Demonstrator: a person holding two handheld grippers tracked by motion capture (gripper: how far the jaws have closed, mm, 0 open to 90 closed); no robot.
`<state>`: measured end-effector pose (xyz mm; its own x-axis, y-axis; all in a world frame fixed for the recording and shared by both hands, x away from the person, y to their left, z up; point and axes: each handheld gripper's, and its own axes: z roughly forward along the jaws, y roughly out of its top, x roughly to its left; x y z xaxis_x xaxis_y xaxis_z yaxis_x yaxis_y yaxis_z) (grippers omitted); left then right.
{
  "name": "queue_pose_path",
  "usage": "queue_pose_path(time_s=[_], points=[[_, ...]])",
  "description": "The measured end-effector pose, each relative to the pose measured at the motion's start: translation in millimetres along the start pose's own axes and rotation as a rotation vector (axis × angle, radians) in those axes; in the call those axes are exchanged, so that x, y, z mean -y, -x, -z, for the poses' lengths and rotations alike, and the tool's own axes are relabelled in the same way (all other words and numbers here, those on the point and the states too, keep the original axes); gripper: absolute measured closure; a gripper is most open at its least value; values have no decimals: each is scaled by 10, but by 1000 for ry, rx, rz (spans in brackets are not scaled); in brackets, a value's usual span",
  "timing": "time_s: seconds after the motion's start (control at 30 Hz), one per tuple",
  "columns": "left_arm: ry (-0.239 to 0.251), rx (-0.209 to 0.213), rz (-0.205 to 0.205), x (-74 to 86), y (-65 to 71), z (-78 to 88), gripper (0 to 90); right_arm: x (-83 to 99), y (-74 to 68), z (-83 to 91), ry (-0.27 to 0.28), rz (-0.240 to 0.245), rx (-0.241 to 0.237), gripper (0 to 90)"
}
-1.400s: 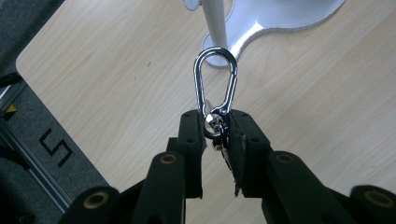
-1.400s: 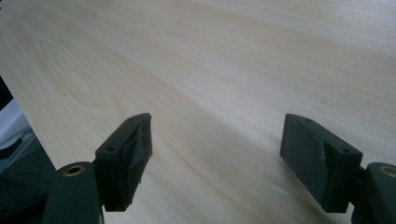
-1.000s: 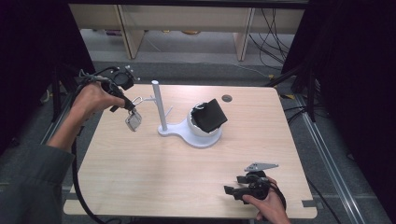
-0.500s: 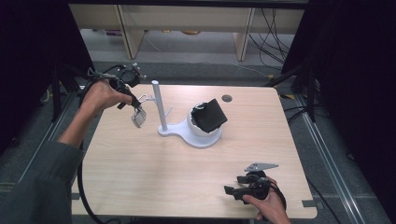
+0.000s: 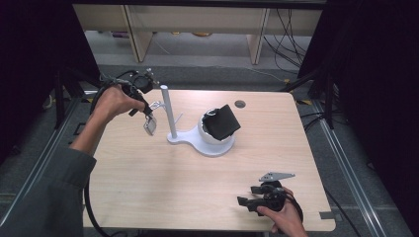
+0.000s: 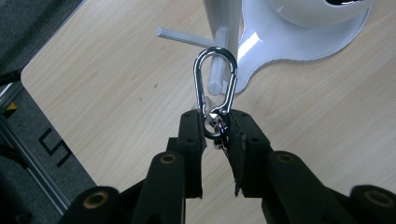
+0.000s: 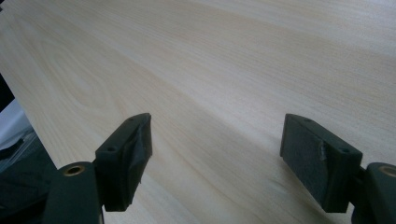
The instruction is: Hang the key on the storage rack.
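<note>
A silver carabiner (image 6: 215, 77) sticks out from my left gripper (image 6: 215, 122), which is shut on its lower end, where a small ring hangs. In the high view the left gripper (image 5: 146, 107) is held above the table's back left, just left of the white stand's post (image 5: 166, 111), and a small pale tag (image 5: 150, 126) dangles below it. In the left gripper view a thin white peg (image 6: 215, 74) of the stand lies right behind the carabiner's loop. My right gripper (image 5: 248, 200) rests at the front right, open with nothing between its jaws (image 7: 217, 158).
The stand's white base (image 5: 190, 139) widens into a bowl (image 5: 211, 139) holding a black boxy object (image 5: 223, 121) at mid-table. A round cable hole (image 5: 240, 104) sits near the back edge. Shelving and cables lie beyond the table.
My left hand has carried the carabiner to the right and slightly down, closer to the stand's post. The right hand has not moved.
</note>
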<state>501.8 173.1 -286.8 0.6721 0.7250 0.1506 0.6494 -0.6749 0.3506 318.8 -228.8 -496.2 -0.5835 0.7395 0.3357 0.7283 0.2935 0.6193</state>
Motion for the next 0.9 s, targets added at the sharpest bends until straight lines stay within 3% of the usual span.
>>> queue_pose_path(time_s=[0.33,0.37,0.43,0.67,0.9], points=[[-25,11,0,-54,26,-96,748,-2,4,6,9,14,10,261],[-20,15,12,-54,33,-115,747,0,-19,11,-1,-17,5,260],[-29,13,2,-54,26,-148,748,-3,0,8,3,5,4,261],[-22,16,16,-56,24,-224,748,-1,0,4,4,5,5,261],[-15,8,3,-82,25,-271,748,0,-14,6,2,-6,5,261]])
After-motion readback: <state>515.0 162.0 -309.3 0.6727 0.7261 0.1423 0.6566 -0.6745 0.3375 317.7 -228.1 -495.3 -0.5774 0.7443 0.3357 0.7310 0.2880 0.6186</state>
